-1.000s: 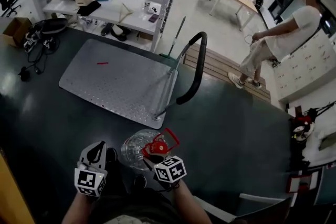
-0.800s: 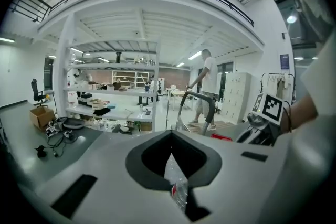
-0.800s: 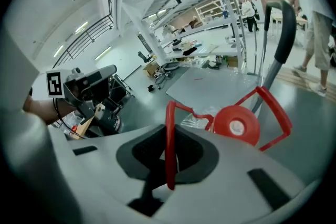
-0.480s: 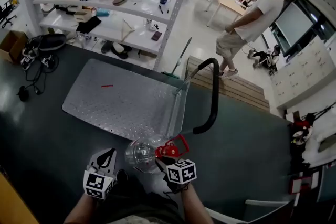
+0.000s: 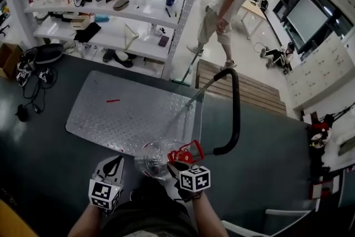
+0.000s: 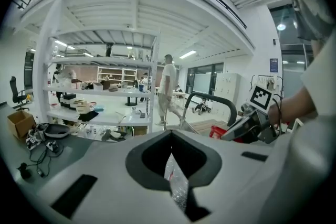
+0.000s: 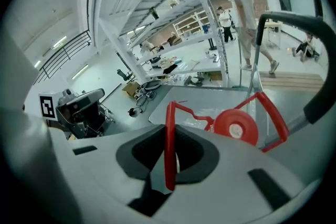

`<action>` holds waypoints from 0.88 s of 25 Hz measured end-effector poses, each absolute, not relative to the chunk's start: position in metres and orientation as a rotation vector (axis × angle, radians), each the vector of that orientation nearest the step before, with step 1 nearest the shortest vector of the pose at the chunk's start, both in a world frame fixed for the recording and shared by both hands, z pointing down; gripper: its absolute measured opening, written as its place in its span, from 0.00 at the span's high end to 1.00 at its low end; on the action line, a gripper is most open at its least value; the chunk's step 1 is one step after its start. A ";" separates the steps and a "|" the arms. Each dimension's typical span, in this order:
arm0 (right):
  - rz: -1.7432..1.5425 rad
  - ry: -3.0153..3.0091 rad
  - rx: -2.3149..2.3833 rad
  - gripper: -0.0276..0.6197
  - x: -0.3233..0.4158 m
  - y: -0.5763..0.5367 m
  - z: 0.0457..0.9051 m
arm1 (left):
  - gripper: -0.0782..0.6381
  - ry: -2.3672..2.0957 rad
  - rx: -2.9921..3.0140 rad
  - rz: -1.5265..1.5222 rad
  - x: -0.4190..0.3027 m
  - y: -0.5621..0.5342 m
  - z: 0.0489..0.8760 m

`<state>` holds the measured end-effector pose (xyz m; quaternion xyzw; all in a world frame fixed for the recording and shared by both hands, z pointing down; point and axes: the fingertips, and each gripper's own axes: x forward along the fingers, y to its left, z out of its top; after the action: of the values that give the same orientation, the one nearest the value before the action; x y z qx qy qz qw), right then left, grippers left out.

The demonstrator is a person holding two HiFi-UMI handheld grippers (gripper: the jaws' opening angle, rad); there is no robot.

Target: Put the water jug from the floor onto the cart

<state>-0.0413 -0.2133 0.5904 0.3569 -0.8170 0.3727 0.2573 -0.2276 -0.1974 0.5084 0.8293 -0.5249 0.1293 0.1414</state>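
Closer than a second ago, the cart is filling my view, and the water jug is hanging at its near edge. My right fingers are clamping its thin red handle; my left fingers are sitting closed on nothing, just left. Swinging, the jug is risking slipping free or clipping the cart's edge.

No word or number can be read here. The cube of the left hand-held gripper and that of the right hand-held gripper show only black-and-white square patterns. Just ahead of the right one, the white label on the red cap of the water jug is too small to read.
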 end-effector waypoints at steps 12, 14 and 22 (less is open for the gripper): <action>0.896 -2.193 0.787 0.90 -0.062 -0.345 0.617 | 0.88 -1.531 2.322 0.334 -0.226 -0.329 0.506; 0.881 -2.193 0.761 0.90 -0.062 -0.368 0.620 | 0.88 -1.538 2.316 0.346 -0.224 -0.353 0.506; 0.820 -2.213 0.755 0.90 -0.059 -0.462 0.626 | 0.88 -1.597 2.281 0.360 -0.225 -0.419 0.501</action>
<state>-0.0593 -0.4625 0.6258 0.2879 -0.8443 0.3131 0.3259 -0.2250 -0.4192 0.5013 0.8011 -0.5610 0.1263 0.1663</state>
